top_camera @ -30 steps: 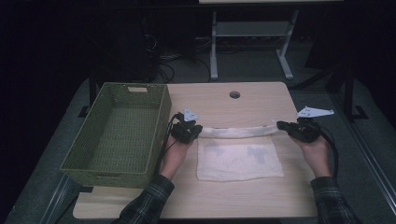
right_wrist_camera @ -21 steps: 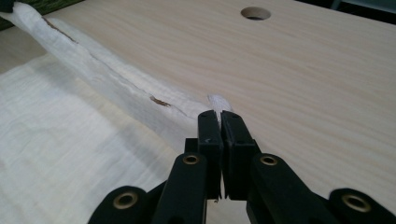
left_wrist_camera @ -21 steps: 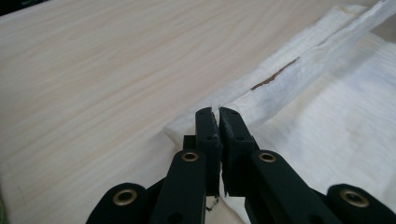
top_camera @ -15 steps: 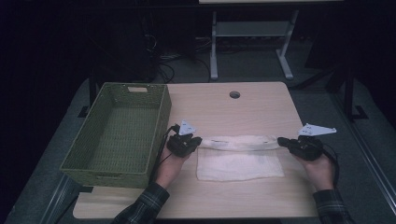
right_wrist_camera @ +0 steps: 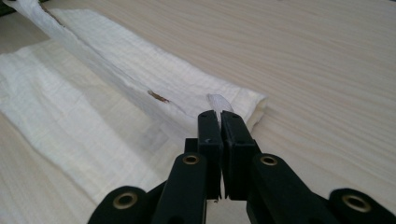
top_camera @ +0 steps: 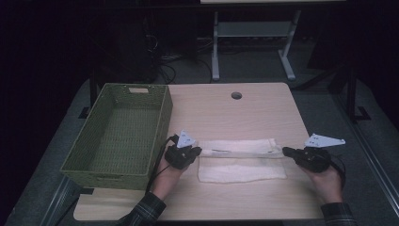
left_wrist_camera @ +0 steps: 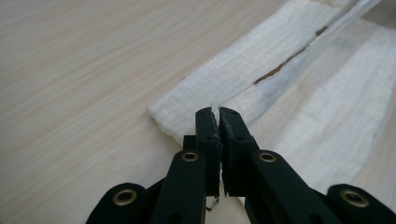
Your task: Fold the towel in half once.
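Here both tongs, left [top_camera: 195,150] and right [top_camera: 288,151], pinch one edge of the white woven cloth [top_camera: 242,168] on the pale wooden table [top_camera: 226,113]; I would bring both ends toward the person evenly, then let go together.

Crinkled white cloth [top_camera: 242,160], matt wood table [top_camera: 226,113]

The high view looks forward and down over the table [top_camera: 244,113]. Each gripper view sits close behind its jaws; all three share the white cloth [top_camera: 242,160] [left_wrist_camera: 289,93] [right_wrist_camera: 116,88].

Dark room, grey floor [top_camera: 329,108], metal stand [top_camera: 254,35]
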Available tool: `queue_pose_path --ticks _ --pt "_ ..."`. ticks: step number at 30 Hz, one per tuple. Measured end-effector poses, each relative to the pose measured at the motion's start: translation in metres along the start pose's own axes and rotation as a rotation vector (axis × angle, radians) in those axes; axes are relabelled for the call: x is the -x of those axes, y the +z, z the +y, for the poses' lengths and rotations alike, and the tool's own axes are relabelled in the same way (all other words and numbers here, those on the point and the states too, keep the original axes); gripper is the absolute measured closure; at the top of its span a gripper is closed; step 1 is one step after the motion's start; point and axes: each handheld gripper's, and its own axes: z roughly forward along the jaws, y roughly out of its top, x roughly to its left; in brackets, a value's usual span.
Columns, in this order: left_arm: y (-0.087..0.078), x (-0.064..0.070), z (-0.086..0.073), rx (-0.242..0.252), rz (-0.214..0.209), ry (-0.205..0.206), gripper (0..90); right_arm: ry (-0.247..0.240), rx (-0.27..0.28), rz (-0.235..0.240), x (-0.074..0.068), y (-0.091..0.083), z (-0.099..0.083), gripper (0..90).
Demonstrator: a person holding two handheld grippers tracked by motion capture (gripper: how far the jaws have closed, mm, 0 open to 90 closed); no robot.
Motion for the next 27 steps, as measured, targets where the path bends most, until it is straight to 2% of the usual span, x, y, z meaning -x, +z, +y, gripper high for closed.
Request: queue_pose_path --ticks 8,15,27 --pt "-0.001 0.01 -0.009 -0.032 -0.054 0.036 86.6 0.004 -0.007 -0.012 -0.004 -0.009 -0.009 87.2" --pt "0.003 0.017 -0.017 -0.092 -0.065 0.069 86.6 -0.012 -0.054 -0.016 -0.013 -0.007 -0.018 87.2" --pt "0.003 0.023 -0.025 -0.145 -0.109 0.077 86.3 -0.021 -0.092 0.006 -0.021 -0.01 -0.03 86.4"
